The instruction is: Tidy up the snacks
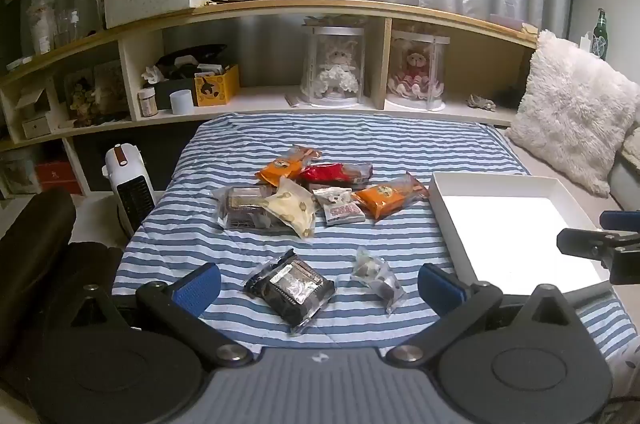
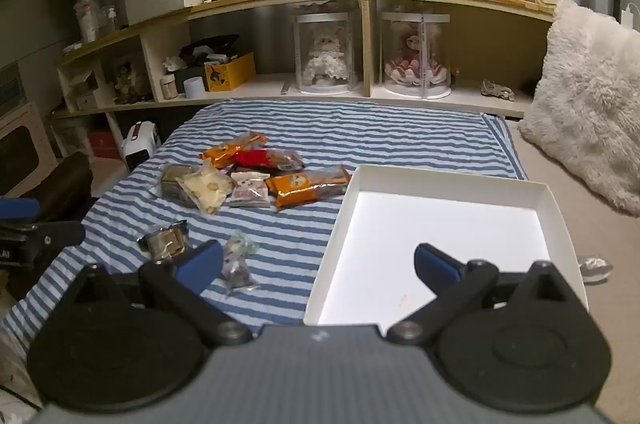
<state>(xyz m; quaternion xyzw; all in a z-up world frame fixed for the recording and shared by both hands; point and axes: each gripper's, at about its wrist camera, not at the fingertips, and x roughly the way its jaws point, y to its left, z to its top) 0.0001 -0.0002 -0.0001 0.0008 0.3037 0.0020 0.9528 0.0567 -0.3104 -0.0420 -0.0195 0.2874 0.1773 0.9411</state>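
Note:
Several wrapped snacks lie on a blue-striped cloth. A pile at its middle holds two orange packs, a red pack, a cream pack and a small white pack. Nearer, a dark pack and a small clear pack lie apart. My left gripper is open above the dark pack. An empty white tray stands to the right. My right gripper is open over the tray's left rim, with the clear pack by its left finger.
A shelf unit with boxed dolls, boxes and bottles runs along the back. A white heater stands left of the cloth. A fluffy white pillow lies at the right. A small wrapped item lies right of the tray.

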